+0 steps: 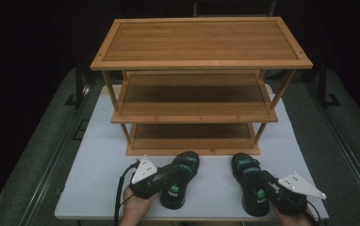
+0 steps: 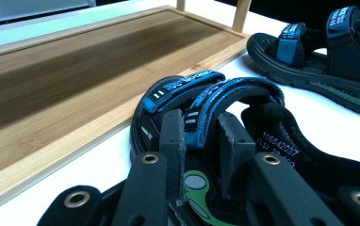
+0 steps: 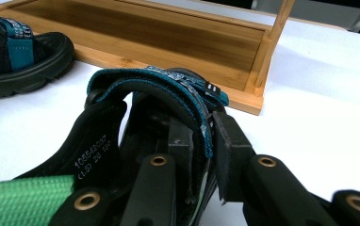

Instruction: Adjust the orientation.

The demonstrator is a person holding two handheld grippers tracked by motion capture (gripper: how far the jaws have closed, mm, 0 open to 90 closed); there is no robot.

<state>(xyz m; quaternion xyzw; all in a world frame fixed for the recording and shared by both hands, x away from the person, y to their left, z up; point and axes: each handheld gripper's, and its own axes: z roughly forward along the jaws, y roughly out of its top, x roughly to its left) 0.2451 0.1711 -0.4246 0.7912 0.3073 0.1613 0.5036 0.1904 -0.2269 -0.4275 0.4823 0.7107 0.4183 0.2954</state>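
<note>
Two black sandals with blue straps lie on the white table (image 1: pixel 98 169) in front of a three-tier wooden shelf (image 1: pixel 194 64). My left gripper (image 1: pixel 173 175) reaches from the left over the left sandal (image 1: pixel 188 163). In the left gripper view the left gripper (image 2: pixel 199 125) is shut on the blue strap (image 2: pixel 244 89) of that sandal (image 2: pixel 282 141). My right gripper (image 1: pixel 265 181) comes from the right onto the right sandal (image 1: pixel 244 165). In the right gripper view the right gripper (image 3: pixel 201 127) pinches the strap edge (image 3: pixel 168 82) of that sandal (image 3: pixel 100 134). Both sandals rest on the table.
The shelf's bottom tier (image 2: pixel 74 75) lies just beyond the sandals' toes, with a wooden post (image 3: pixel 270 42) at its corner. Each gripper view also shows the other sandal (image 2: pixel 319 61) (image 3: pixel 18 56) off to the side. Dark floor surrounds the table.
</note>
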